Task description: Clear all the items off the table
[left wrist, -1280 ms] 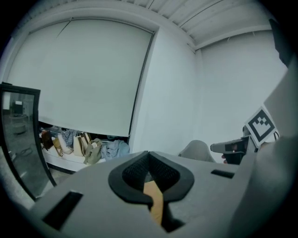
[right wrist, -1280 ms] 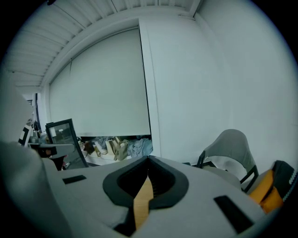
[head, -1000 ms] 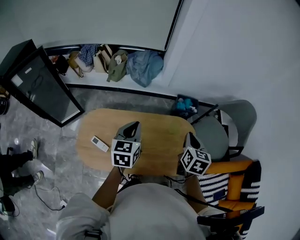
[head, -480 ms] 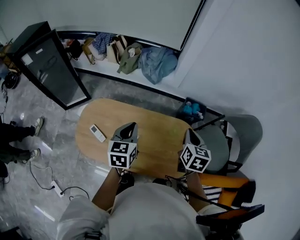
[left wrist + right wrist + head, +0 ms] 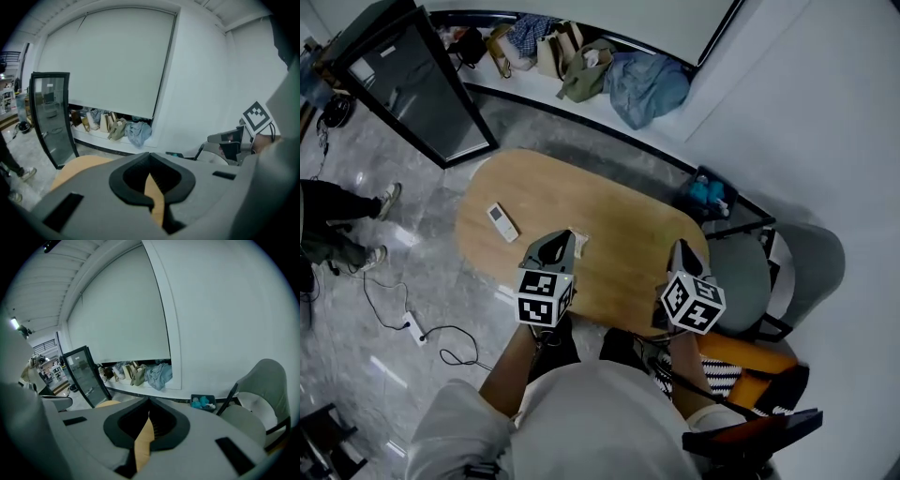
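Observation:
An oval wooden table (image 5: 609,225) fills the middle of the head view. A white remote control (image 5: 502,222) lies near its left end. A small pale thing (image 5: 579,243) lies on the wood just right of my left gripper's tip; what it is cannot be told. My left gripper (image 5: 565,240) (image 5: 150,161) hovers over the table's near edge, jaws together and nothing in them. My right gripper (image 5: 682,251) (image 5: 149,404) hangs over the near right edge, also shut and empty. Only a thin strip of wood shows through each pair of jaws.
A grey chair (image 5: 802,267) stands at the table's right end, with a blue basket (image 5: 709,197) on the floor behind it. Bags and clothes (image 5: 609,66) line the far ledge. A black glass-door cabinet (image 5: 412,80) stands far left. A person's legs (image 5: 337,225) and a floor cable (image 5: 417,328) are at left.
The head view has swung, so the table now sits turned and more of its far side shows. Both grippers stay over the near edge. The small pale thing has come into sight.

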